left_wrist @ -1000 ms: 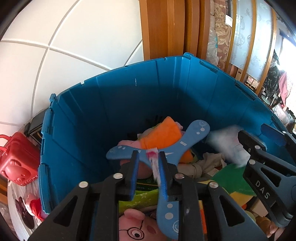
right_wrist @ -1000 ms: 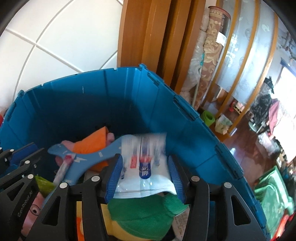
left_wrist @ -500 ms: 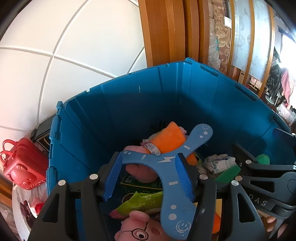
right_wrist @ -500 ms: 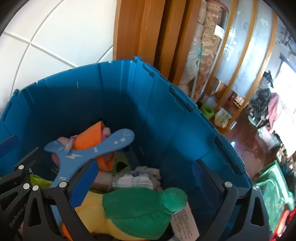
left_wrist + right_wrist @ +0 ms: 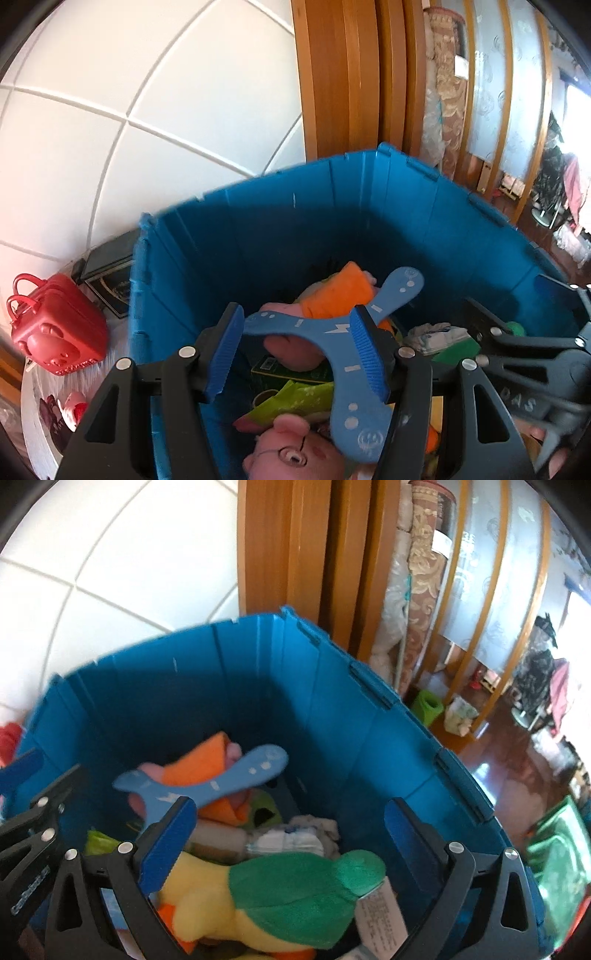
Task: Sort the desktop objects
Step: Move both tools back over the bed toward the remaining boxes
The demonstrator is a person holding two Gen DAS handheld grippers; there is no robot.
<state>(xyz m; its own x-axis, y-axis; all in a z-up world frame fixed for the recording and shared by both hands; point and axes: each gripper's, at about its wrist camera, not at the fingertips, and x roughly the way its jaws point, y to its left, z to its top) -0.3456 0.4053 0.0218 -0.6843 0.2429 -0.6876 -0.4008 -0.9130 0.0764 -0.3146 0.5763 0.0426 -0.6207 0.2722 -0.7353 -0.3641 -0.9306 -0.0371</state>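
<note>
Both grippers hang over the deep blue plastic bin (image 5: 332, 221), which fills the middle of each view. The left gripper (image 5: 297, 354) has just been opening; its jaws stand half apart, empty, with the blue three-armed plastic boomerang (image 5: 332, 332) lying below them on the toy pile. The right gripper (image 5: 291, 845) stands fully wide (nothing gripped); the white wet-wipe packet (image 5: 291, 840) lies beyond a yellow-and-green plush toy (image 5: 280, 890), lower centre.

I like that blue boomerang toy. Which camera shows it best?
The left wrist view: the boomerang lies sharp, all three arms visible, on the toys in the bin. The right wrist view shows it blurred, one arm hidden behind the tongs.
</note>
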